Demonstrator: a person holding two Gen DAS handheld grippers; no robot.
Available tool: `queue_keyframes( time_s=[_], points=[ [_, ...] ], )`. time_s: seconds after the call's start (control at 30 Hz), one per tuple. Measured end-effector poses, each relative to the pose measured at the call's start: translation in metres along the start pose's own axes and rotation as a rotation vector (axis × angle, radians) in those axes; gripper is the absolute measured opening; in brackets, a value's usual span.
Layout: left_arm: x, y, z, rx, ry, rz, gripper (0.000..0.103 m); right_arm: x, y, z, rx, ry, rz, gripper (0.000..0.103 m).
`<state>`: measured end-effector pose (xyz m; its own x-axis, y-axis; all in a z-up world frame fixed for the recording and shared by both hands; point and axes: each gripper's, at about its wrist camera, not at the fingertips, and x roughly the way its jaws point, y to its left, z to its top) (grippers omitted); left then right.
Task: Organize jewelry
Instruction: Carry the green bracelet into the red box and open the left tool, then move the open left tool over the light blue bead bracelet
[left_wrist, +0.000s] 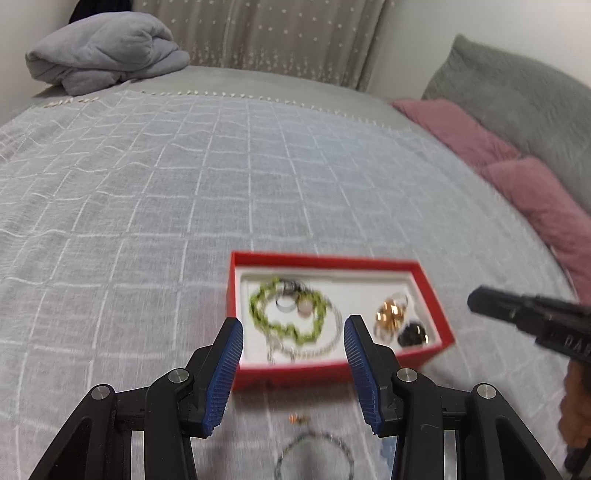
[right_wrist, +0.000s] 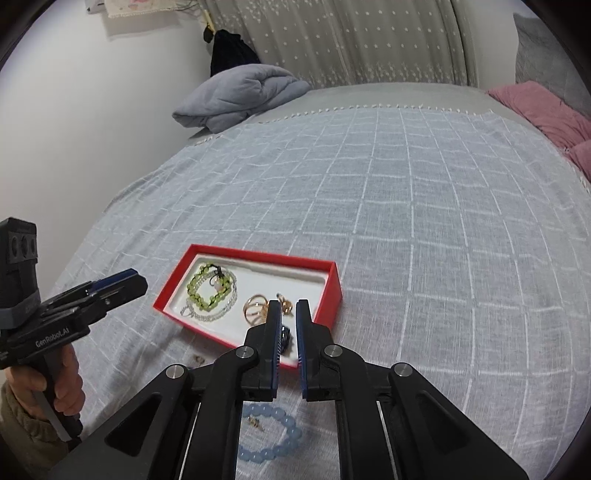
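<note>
Step in hand, as I read it: loading loose pieces into the shallow red cardboard box with white liner (right_wrist: 330, 286), which is sitting on the grey grid-patterned bedspread (right_wrist: 424, 229).

Right gripper (right_wrist: 287, 309) is hovering over the box's near-right corner, pads nearly pressed together with a thin slit showing; nothing visible between them, though I can't rule out a small piece. Left gripper (left_wrist: 293, 334) is spread wide, empty, hanging over the box's near wall; that view is motion-blurred.

Already lying in the box: green beaded bracelet (right_wrist: 202, 288) over a clear beaded strand (right_wrist: 221, 308) at the left end, gold rings (right_wrist: 255, 308) mid-right, a dark faceted piece (left_wrist: 413, 334) in the near-right corner.

Outside the box, on the spread near the camera: pale blue beaded bracelet (right_wrist: 275, 435) and a small gold earring-like bit (right_wrist: 255, 422) inside its loop; another tiny gold bit (right_wrist: 197, 359) near the box's front wall.

Next move probably calls for opening wider, backing off the box and dropping to the blue bracelet, pinching one side of the loop.

Room: the box's centre is looking free. Open spread on all sides; folded grey blanket (right_wrist: 240, 96) and pink pillow (right_wrist: 543, 110) are sitting well apart. Soft surface, so a low pinch may be snagging fabric.
</note>
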<state>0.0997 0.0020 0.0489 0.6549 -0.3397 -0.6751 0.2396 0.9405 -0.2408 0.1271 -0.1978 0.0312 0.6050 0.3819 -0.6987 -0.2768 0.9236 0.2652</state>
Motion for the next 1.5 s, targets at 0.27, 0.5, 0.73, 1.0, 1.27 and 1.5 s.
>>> queue_keyframes(
  time_s=[0.27, 0.5, 0.73, 1.0, 1.27, 1.5],
  points=[
    [0.000, -0.007, -0.020, -0.046, 0.087, -0.041, 0.048, -0.016, 0.010, -0.014, 0.040, 0.033, 0.044, 0.019],
    [0.011, -0.023, -0.033, -0.035, 0.162, -0.106, 0.047, -0.020, 0.017, -0.030, 0.024, 0.080, 0.025, 0.019],
    [0.033, -0.039, -0.051, -0.040, 0.260, -0.141, 0.040, -0.017, 0.017, -0.033, 0.009, 0.097, 0.010, 0.019],
    [0.056, -0.067, -0.068, 0.083, 0.336, -0.127, 0.040, 0.008, 0.017, -0.045, -0.015, 0.238, 0.039, 0.019],
    [0.066, -0.077, -0.075, 0.122, 0.344, -0.104, 0.040, 0.022, 0.021, -0.054, -0.039, 0.301, 0.058, 0.019],
    [0.063, -0.087, -0.078, 0.154, 0.344, -0.111, 0.040, 0.039, 0.027, -0.064, -0.070, 0.350, 0.069, 0.019]
  ],
)
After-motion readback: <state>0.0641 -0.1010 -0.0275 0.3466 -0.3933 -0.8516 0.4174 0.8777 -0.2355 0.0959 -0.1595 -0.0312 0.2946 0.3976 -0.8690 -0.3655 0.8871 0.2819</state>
